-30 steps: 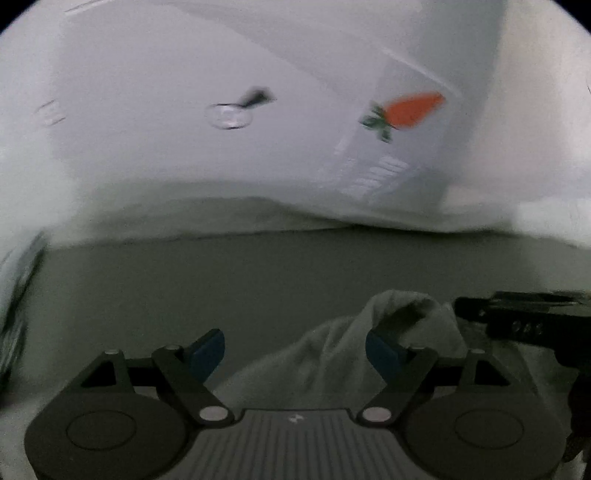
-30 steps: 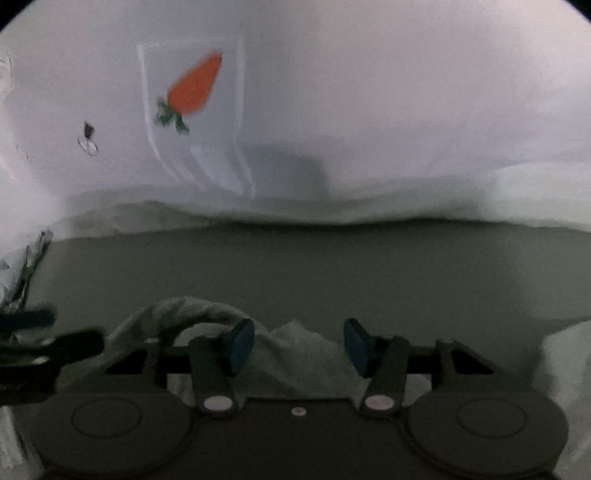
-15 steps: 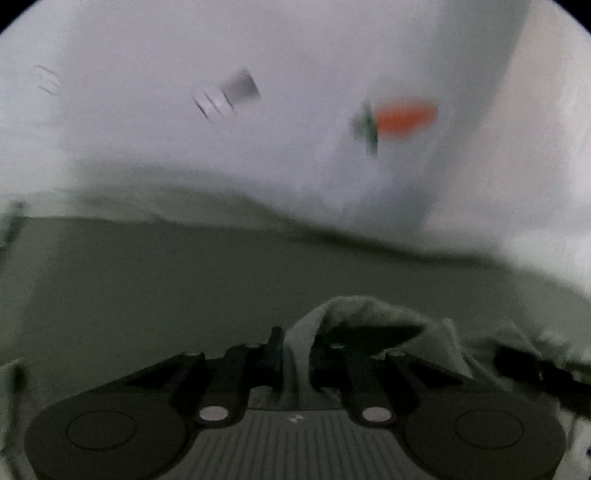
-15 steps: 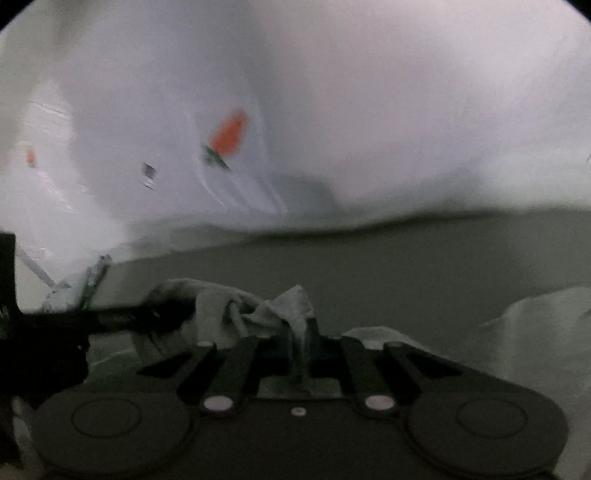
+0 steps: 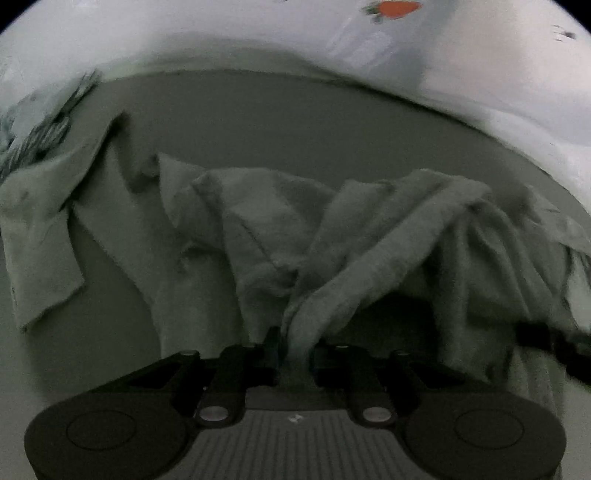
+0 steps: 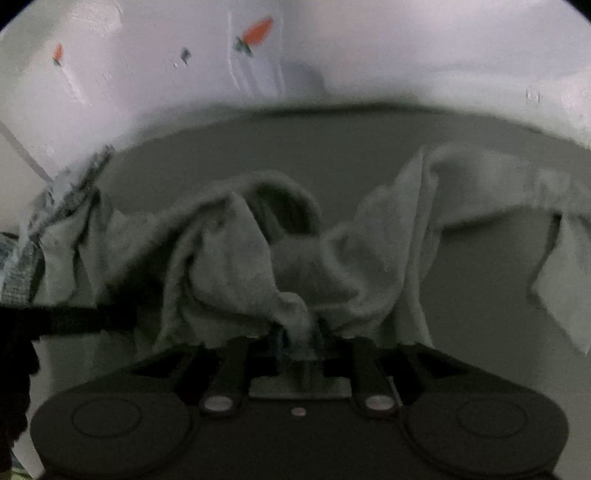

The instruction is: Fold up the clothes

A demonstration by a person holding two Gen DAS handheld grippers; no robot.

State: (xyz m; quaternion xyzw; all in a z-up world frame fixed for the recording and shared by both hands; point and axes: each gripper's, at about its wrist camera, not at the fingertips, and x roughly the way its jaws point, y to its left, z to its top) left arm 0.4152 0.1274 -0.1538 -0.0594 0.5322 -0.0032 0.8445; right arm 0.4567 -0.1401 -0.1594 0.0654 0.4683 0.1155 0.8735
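Observation:
A pale grey-green fleecy garment (image 5: 258, 229) hangs bunched over a dark grey surface (image 5: 295, 122). My left gripper (image 5: 294, 349) is shut on a twisted fold of it. The same garment (image 6: 229, 251) fills the right wrist view, where my right gripper (image 6: 297, 341) is shut on another bunched fold. The cloth is lifted and drapes in loose flaps to both sides. The other gripper shows as a dark bar at the right edge (image 5: 554, 343) of the left view and at the left edge (image 6: 66, 321) of the right view.
A white bedsheet (image 6: 369, 48) printed with orange carrots (image 6: 258, 31) rises behind the grey surface. The carrot print (image 5: 397, 8) also shows at the top of the left view. A striped cloth (image 5: 40, 125) lies at the far left.
Both grippers went from open around the garment to shut on it, then lifted it. The cloth now hangs spread between them and the sheet has dropped back in view.

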